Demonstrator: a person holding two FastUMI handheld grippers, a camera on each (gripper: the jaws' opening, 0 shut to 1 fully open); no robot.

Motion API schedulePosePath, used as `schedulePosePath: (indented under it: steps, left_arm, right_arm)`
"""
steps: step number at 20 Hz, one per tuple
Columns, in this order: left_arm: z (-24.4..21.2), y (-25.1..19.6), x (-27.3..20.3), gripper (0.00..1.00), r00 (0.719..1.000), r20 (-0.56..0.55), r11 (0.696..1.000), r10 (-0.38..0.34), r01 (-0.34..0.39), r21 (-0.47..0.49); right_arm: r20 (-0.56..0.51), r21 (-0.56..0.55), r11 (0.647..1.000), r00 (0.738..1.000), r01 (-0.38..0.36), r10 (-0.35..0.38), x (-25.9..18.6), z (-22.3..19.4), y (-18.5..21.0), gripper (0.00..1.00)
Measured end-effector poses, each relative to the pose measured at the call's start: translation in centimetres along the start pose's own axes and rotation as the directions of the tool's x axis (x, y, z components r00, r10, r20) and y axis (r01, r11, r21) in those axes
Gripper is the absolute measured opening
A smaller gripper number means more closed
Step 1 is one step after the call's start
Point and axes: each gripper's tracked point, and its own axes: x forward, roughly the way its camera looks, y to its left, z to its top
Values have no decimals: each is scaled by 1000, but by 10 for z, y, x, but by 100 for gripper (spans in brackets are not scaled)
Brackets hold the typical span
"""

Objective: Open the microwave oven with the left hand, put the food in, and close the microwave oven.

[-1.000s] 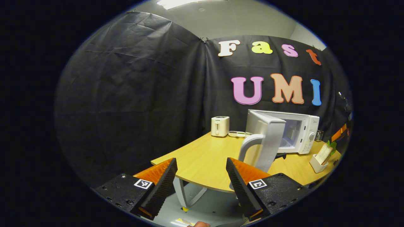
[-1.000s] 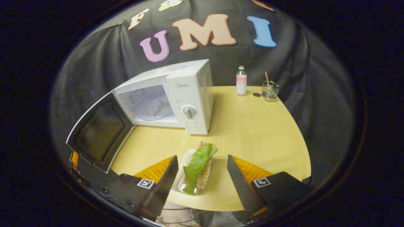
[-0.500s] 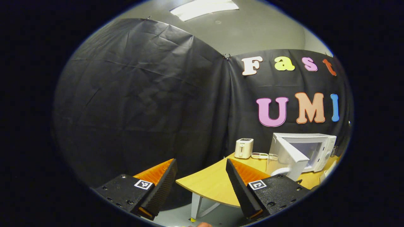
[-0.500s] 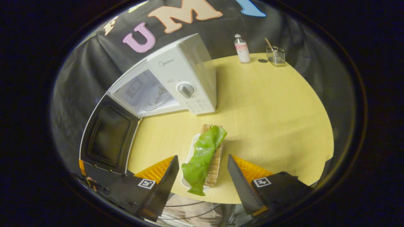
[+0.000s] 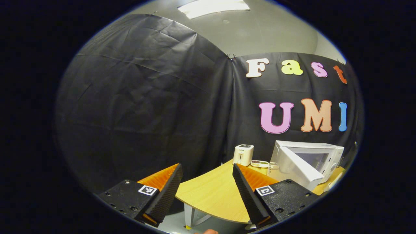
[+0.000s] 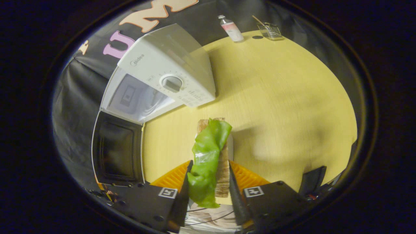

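A: Two fingers of the right gripper (image 6: pixel 208 182) pinch the food: a green lettuce leaf over a brown bread slice (image 6: pixel 210 161) in a white tray, at 6 o'clock in the right gripper view.

B: Microwave?

A: White microwave oven (image 6: pixel 169 74) at 11 o'clock on the yellow wooden table (image 6: pixel 286 97), its dark-windowed door (image 6: pixel 117 148) swung wide.

B: Left gripper (image 5: pixel 207 187)?

A: Spread wide, holding nothing, off the table's edge; small white toaster (image 5: pixel 243 155) at 4 o'clock.
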Motion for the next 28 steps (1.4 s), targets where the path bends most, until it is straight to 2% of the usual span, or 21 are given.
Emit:
schedulePosePath:
  steps: [1,2,5,6,7,8,9,11,13,14,18,20,23,24,25,26,28]
  left_arm:
    - [0,1,2,95,1000,-1,1000,0,0,4]
    - [-1,0,3,91,1000,-1,1000,0,0,4]
    - [-4,-7,6,91,1000,-5,1000,-19,19,-1]
    - [-7,-12,8,95,999,-13,999,-33,33,-5]
    - [-11,-16,10,94,999,-25,999,-46,46,-11]
    - [-15,-20,11,91,997,-39,998,-59,58,-15]
    - [-18,-22,13,95,997,-47,998,-66,65,-22]
    - [-22,-21,17,91,996,-59,998,-61,59,-30]
    - [-23,-14,18,91,997,-64,999,-33,31,-29]
    - [-22,-13,17,95,998,-62,999,-27,25,-28]
    - [-15,-16,12,95,998,-40,999,-38,37,-28]
    - [-12,-11,12,95,999,-29,1000,-26,25,-18]
    - [-8,-2,12,95,1000,-13,1000,6,-6,3]
    - [-6,1,13,95,1000,-9,1000,14,-14,12]
    - [-6,5,12,91,1000,-7,1000,23,-23,19]
    - [-5,7,12,91,1000,-7,999,28,-28,21]
    - [-2,7,10,91,999,-3,999,32,-32,13]
  right_arm:
    - [4,-23,999,1000,22,-22,-2,-1,-2,48]
    - [34,-47,998,999,37,-35,-1,2,0,43]
    - [118,-139,986,990,97,-81,-8,3,0,43]
    - [147,-140,985,986,104,-84,-12,5,2,43]
    - [171,-133,986,982,103,-80,-17,6,6,43]
    - [193,-121,988,979,91,-66,-22,8,10,43]
    - [212,-114,991,976,74,-48,-28,7,14,43]
    - [260,-100,994,966,40,-13,-42,8,21,43]
    - [322,-96,995,946,3,28,-53,10,31,43]
    - [358,-93,995,932,-18,51,-58,12,37,42]
    - [510,-65,989,847,-134,149,-67,10,73,42]
    - [574,-62,970,787,-234,227,-66,6,101,42]
    - [652,-28,913,685,-407,325,-61,-4,143,42]
    - [660,-16,889,663,-458,353,-58,-9,158,42]
    - [672,-4,866,641,-499,372,-55,-12,170,42]
    - [688,-6,856,619,-518,379,-52,-13,182,42]
    - [734,-16,857,576,-515,360,-49,-6,200,42]
